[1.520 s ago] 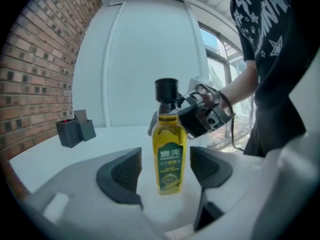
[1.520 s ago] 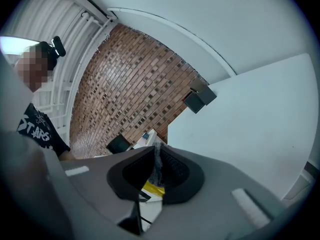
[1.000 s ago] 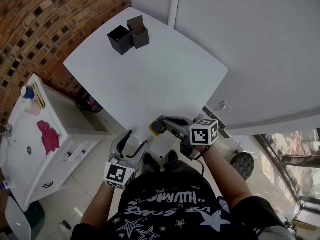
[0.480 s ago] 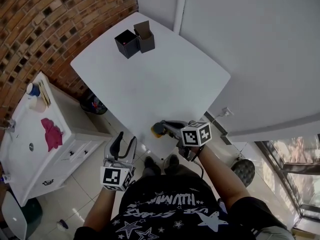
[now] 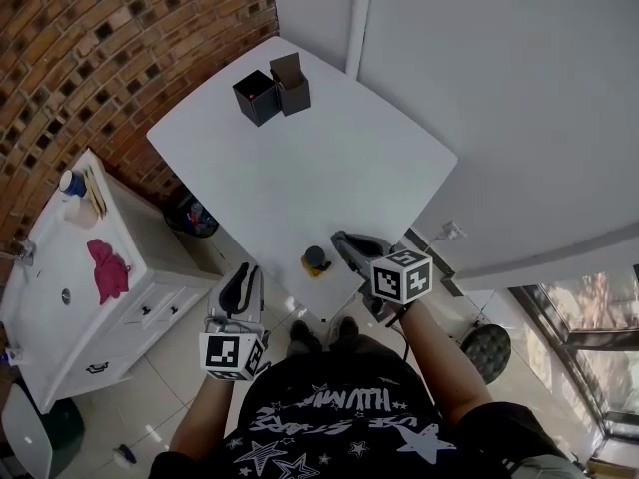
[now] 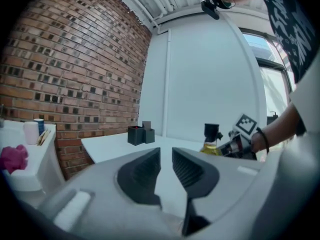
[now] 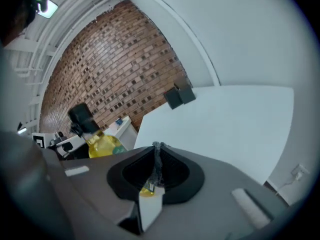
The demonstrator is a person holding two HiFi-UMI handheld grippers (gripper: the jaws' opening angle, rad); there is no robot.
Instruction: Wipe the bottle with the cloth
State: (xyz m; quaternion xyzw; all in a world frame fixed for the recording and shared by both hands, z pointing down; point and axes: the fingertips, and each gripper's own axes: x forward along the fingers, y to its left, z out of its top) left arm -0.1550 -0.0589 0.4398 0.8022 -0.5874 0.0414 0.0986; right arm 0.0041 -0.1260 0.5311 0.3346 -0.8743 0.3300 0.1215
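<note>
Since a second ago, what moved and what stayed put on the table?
The right hand-held gripper, shut on a thin grey strip, drew back rightward off the bottle. The left hand-held gripper has just been closing its jaws, with nothing between them. The bottle stayed on the table's near corner, the black boxes at the far side.

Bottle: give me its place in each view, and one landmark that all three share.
Head view: bottle below centre, at the near corner of the table.
Left gripper view: bottle right of centre, on the table's edge.
Right gripper view: bottle at the left, yellow with a black cap.
Shared landmark: black boxes on the table's far side.
</note>
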